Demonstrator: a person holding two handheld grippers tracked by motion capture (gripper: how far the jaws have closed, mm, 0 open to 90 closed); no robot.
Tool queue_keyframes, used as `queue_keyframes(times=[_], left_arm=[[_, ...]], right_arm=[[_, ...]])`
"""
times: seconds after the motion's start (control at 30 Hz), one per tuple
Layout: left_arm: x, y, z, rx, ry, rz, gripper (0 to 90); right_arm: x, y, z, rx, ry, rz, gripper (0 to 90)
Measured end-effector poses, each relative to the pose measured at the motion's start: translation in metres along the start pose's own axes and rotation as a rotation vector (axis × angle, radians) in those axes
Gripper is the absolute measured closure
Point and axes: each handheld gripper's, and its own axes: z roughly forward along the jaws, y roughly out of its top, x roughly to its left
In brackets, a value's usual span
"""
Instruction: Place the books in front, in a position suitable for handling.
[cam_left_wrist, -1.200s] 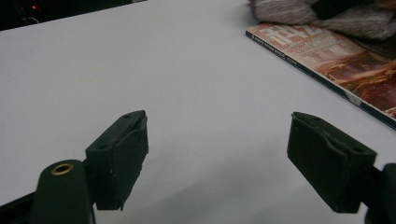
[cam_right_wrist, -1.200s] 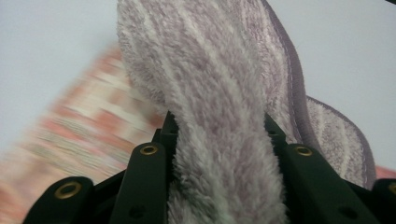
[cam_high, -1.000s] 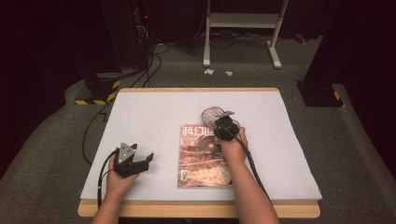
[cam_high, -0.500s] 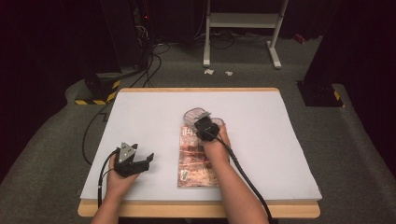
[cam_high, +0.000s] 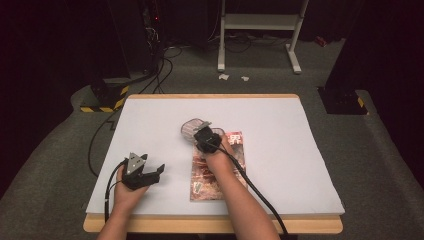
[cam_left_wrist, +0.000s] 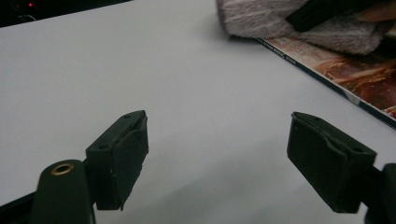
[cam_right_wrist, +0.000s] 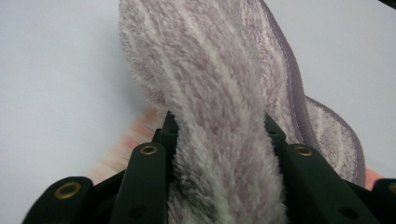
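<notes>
over the top edge of the magazine (cam_high: 218, 159), near the middle of the white desk (cam_high: 280, 125), the right gripper (cam_high: 204, 138) is clamped on a fuzzy lilac cloth (cam_right_wrist: 219, 93), its jaws pressing the pile from both sides. in the high view the cloth (cam_high: 192, 128) hangs half off the magazine's far left corner, with part of it over the bare desk. the left gripper (cam_high: 142, 172) rests on the desk near the front left, well apart from the magazine, its jaws standing wide with nothing between them; its own view looks across the bare surface toward the cloth (cam_left_wrist: 261, 18) and the magazine's spine (cam_left_wrist: 327, 65). the step in hand looks like wiping or dragging the cloth across the cover. the next move probably calls for keeping the grip firm and the cloth flat against the paper, and perhaps the left gripper pinning the magazine so it doesn't slide with the stroke.
</notes>
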Motion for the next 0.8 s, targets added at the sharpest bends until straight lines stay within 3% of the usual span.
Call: queue_keyframes(times=[0.13, 0.17, 0.2, 0.33, 0.43, 0.63, 0.8], left_arm=[[0.0, 0.0, 0.0, 0.0, 0.001, 0.001, 20.7], [0.0, 0.0, 0.0, 0.0, 0.002, 0.001, 20.7], [0.0, 0.0, 0.0, 0.0, 0.002, 0.0, 20.7], [-0.001, 0.0, 0.0, 0.001, 0.006, 0.002, 20.7], [-0.001, 0.0, 0.0, 0.002, 0.007, -0.001, 20.7], [0.0, 0.0, 0.0, 0.002, 0.007, 0.001, 20.7], [-0.001, 0.0, 0.0, 0.003, 0.01, 0.007, 20.7]], right_arm=[[-0.036, -0.021, -0.01, 0.009, -0.055, 0.048, 64.9], [-0.054, -0.033, -0.016, 0.011, -0.087, 0.068, 65.0], [-0.054, -0.033, -0.016, 0.011, -0.087, 0.068, 65.0], [-0.084, -0.053, -0.027, 0.014, -0.12, 0.137, 65.0], [-0.094, -0.061, -0.03, 0.01, -0.123, 0.169, 65.0], [-0.095, -0.063, -0.033, -0.002, -0.119, 0.182, 64.9], [-0.101, -0.065, -0.06, -0.061, -0.127, 0.176, 64.7]])
